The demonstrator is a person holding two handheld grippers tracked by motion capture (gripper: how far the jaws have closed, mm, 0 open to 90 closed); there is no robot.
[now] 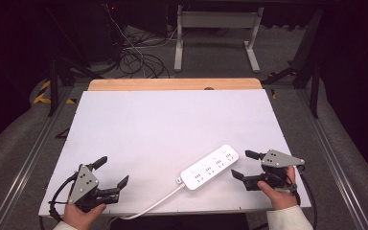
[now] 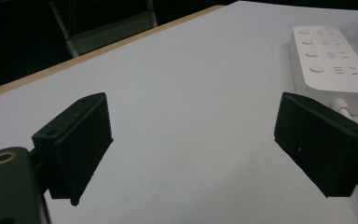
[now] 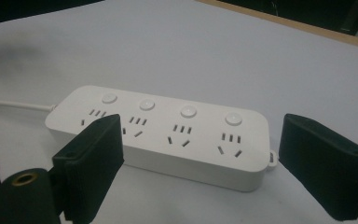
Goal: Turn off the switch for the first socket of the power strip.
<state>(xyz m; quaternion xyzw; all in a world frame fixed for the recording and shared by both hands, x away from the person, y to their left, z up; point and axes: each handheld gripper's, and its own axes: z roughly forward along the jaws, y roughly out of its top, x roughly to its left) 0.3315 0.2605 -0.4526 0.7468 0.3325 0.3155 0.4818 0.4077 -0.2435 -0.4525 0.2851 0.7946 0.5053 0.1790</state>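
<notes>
A white power strip [image 1: 210, 167] with several sockets and round buttons lies flat on the white table [image 1: 172, 124], near the front right. Its white cord [image 1: 148, 206] runs off the front edge. My right gripper [image 1: 242, 165] stands open just right of the strip, jaws pointing at its end; in the right gripper view the power strip [image 3: 168, 130] lies close ahead, between and beyond the jaws. My left gripper [image 1: 111, 171] is open at the front left, holding nothing. In the left gripper view the power strip [image 2: 331, 65] sits at the far right.
A wooden strip [image 1: 175, 84] borders the table's far edge. Beyond it are a white desk frame [image 1: 215, 33] and loose cables [image 1: 134, 57] on the floor. Metal rails [image 1: 330, 153] run along both sides of the table.
</notes>
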